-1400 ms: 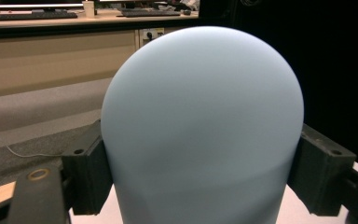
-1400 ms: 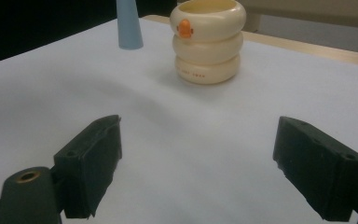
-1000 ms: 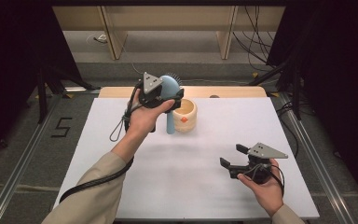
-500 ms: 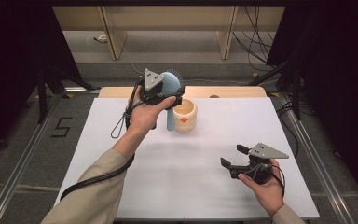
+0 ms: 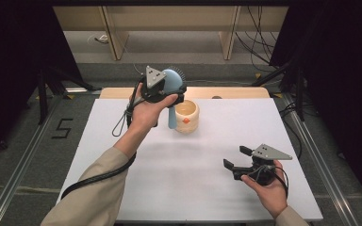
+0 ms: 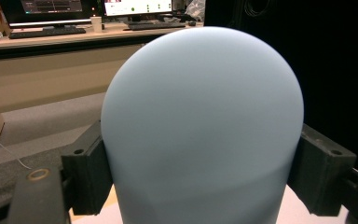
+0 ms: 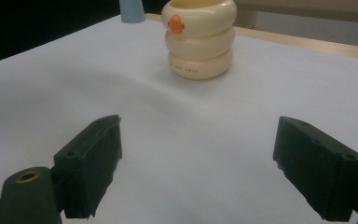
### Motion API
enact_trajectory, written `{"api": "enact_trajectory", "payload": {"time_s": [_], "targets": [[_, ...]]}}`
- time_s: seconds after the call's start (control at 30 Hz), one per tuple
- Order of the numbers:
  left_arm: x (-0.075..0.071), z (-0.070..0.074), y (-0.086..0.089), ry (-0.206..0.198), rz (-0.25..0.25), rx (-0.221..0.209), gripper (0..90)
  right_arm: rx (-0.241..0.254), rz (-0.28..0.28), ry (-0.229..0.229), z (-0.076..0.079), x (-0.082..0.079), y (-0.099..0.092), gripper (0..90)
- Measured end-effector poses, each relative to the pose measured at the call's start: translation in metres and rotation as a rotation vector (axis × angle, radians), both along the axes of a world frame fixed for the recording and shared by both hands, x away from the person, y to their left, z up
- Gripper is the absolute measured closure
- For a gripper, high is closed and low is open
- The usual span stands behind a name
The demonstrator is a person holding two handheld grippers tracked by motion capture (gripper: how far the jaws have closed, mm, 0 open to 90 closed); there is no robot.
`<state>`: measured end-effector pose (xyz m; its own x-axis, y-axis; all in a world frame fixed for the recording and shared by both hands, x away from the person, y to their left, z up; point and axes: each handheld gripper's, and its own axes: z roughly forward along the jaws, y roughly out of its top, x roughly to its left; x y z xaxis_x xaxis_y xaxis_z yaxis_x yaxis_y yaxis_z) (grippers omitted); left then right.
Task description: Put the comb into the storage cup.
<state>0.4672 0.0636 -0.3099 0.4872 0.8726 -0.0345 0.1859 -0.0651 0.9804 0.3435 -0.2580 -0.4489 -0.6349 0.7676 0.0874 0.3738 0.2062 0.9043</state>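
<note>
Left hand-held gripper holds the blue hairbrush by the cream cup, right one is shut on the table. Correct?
Not quite: the right hand-held gripper is open, jaws wide apart with nothing between them, as the right gripper view shows. The left hand-held gripper does hold the blue hairbrush by the cream cup.

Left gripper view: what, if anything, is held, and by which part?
The left gripper holds a blue hairbrush by the sides of its rounded head; the handle hangs down beside the cream cup.

A dark figure "5" (image 5: 62,128) is marked on the grey floor, left of the white table (image 5: 122,141). The cream duck cup (image 7: 199,37) carries a small line of brownish print low on its front, too small to read.
</note>
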Motion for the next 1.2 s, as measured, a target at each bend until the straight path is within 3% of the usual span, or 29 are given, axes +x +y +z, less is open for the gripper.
{"api": "enact_trajectory", "payload": {"time_s": [1.2], "targets": [[0.0050,0.0090,-0.0024,-0.066,-0.012,-0.003,19.3,-0.003,0.000,0.013,-0.0016,0.0008,-0.0006,16.3]]}}
